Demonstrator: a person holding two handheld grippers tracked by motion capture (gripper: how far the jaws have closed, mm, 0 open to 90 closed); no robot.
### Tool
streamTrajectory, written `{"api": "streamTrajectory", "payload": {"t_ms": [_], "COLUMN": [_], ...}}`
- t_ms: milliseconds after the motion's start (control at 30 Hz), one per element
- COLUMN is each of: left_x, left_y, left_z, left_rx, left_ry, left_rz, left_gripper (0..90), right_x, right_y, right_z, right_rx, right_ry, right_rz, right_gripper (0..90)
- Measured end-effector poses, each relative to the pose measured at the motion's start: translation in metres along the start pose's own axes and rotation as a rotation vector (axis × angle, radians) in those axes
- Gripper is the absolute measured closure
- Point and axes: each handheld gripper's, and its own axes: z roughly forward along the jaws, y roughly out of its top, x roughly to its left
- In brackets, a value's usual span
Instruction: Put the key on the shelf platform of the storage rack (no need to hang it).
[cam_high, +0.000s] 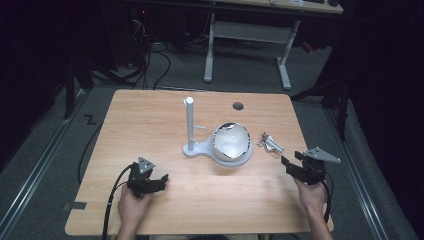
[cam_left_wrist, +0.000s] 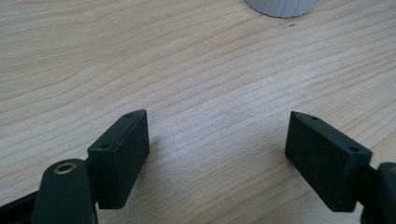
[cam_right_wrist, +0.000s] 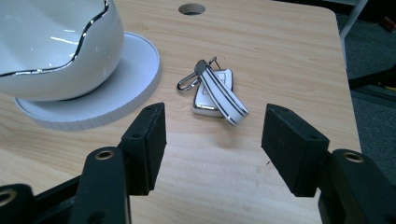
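Observation:
A white car key with a striped strap and metal clip (cam_high: 269, 143) (cam_right_wrist: 215, 92) lies on the table, right of a white bowl with a dark wavy rim (cam_high: 231, 141) (cam_right_wrist: 51, 42). The bowl rests on the round base of a white stand (cam_high: 192, 149) (cam_right_wrist: 119, 79) with an upright post (cam_high: 190, 122). My right gripper (cam_high: 294, 162) (cam_right_wrist: 214, 140) is open, just short of the key, nothing between its jaws. My left gripper (cam_high: 150, 184) (cam_left_wrist: 217, 154) is open over bare wood at the front left; the stand's ribbed edge (cam_left_wrist: 282, 7) shows far ahead.
The wooden table (cam_high: 165, 115) has a round cable hole (cam_high: 238, 106) (cam_right_wrist: 191, 9) at the back. Its right edge (cam_right_wrist: 348, 79) runs close to the key. A desk frame and cables stand on the floor beyond the table.

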Motion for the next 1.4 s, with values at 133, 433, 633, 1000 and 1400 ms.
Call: {"api": "streamTrajectory", "payload": {"t_ms": [133,433,633,1000,1400], "left_x": [0.0,0.0,0.0,0.0,0.0], "left_y": [0.0,0.0,0.0,0.0,0.0], "left_z": [0.0,0.0,0.0,0.0,0.0], "left_rx": [0.0,0.0,0.001,0.0,0.0], "left_ry": [0.0,0.0,0.0,0.0,-0.001], "left_rz": [0.0,0.0,0.0,-0.001,-0.001], "left_gripper": [22.3,22.3,22.3,22.3,22.4], "right_x": [0.002,0.005,0.005,0.005,0.003], "right_y": [0.008,0.022,0.03,0.04,0.044], "right_z": [0.006,0.017,0.031,0.05,0.065], "right_rx": [0.003,0.027,0.042,0.086,0.097], "right_ry": [0.004,0.002,0.002,0.004,0.005], "right_rz": [-0.006,-0.037,-0.038,-0.045,-0.034], "right_gripper": [41.2,41.0,40.4,39.6,39.8]}}
